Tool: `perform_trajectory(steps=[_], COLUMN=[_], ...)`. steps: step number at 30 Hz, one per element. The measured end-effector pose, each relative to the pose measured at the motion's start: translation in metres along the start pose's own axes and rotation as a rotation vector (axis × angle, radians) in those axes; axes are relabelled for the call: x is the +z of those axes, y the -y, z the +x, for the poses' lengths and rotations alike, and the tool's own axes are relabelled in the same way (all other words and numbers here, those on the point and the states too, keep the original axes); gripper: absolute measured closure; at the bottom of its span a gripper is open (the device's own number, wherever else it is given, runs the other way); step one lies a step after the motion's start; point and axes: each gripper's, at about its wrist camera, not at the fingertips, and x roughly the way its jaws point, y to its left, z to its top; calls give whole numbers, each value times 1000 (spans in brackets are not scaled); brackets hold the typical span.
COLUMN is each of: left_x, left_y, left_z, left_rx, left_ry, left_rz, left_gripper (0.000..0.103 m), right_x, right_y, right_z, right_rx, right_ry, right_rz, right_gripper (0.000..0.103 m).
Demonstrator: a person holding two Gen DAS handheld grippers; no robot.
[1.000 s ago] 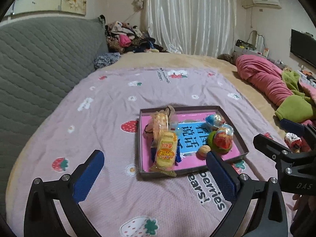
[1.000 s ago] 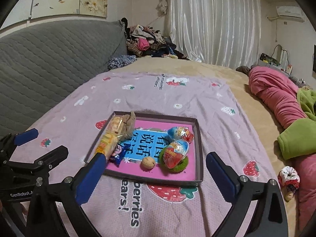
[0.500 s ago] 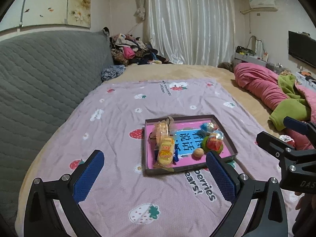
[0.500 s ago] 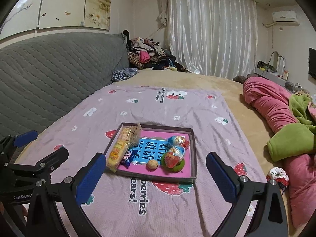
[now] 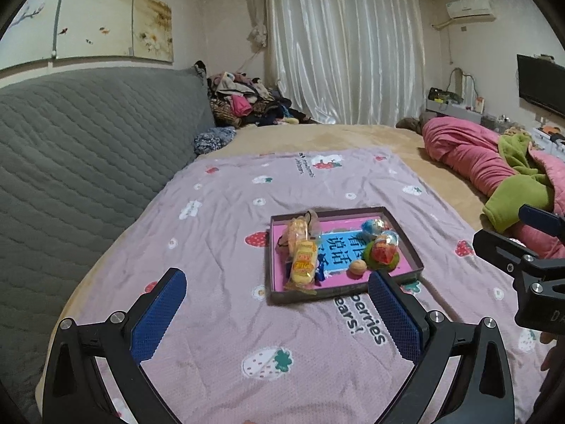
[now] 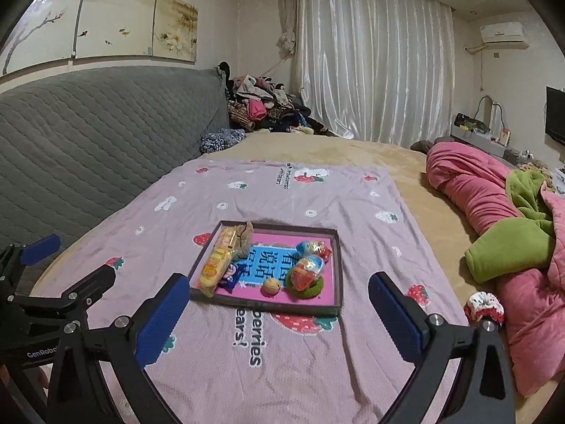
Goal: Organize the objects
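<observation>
Lilac strawberry-print blanket point(image 6: 317, 194), pink-floored dark tray point(image 6: 337, 268), blue fingers point(image 6: 162, 318), grey quilted headboard point(image 6: 88, 141)

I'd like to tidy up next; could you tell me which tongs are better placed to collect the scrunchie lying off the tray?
Right, probably: the scrunchie lies just beyond the right tongs' own right-hand finger.

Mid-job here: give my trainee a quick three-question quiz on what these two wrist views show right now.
1. True or false: the small round walnut lies outside the shallow dark-rimmed tray.
2. The left gripper and right gripper are: A open and empty, B each shut on a snack.
3. Fill in: the frilly scrunchie lies on the bed beside the pink ___.

Key: 1 false; 2 A; 3 quilt.
</observation>
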Motion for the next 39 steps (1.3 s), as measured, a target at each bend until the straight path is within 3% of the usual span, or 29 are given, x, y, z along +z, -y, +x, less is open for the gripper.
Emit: perform_trajectory(steps=[18,27,39], left_x=[-31,-49,-68], left_y=[1,0,3], left_z=[-25,-28,-30], left_rx=[25,-20,0], left_ry=[-28,-33,-18], left_rz=[-11,-30,-11], left_gripper=[0,0,0], right_x=[-33,-54,-70], right_y=[9,9,15], right_z=[-27,-31,-32], right_rx=[-30,-44,-65], right_ry=[-26,-52,-70], right_rz=[3,2,16], right_gripper=[1,1,1])
